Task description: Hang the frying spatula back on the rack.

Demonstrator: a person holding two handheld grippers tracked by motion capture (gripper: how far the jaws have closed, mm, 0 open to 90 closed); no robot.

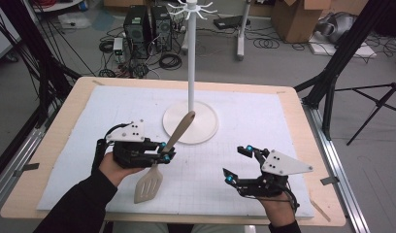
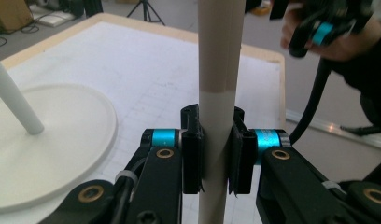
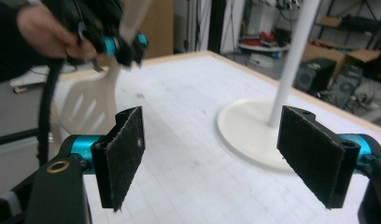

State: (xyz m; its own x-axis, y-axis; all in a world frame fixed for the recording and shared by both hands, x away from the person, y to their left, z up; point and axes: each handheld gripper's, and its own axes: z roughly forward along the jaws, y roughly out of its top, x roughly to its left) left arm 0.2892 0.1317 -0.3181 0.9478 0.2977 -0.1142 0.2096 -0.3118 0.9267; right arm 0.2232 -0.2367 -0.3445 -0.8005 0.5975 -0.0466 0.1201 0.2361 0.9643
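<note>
Left gripper [image 1: 163, 152] clenched on beige slotted plastic spatula [image 1: 148, 183], frame centre-left; right gripper [image 1: 238, 164] released, lower right. Next, likely: hang spatula on white hook stand [image 1: 191, 73].

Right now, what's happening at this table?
A person works two handheld grippers over a white mat. The left gripper is clamped on the handle of a beige slotted spatula, holding it tilted, blade low toward the person and handle tip up toward the white hook stand. The right gripper hangs open and empty over the mat, apart from the spatula. Nothing hangs on the stand's hooks.
</note>
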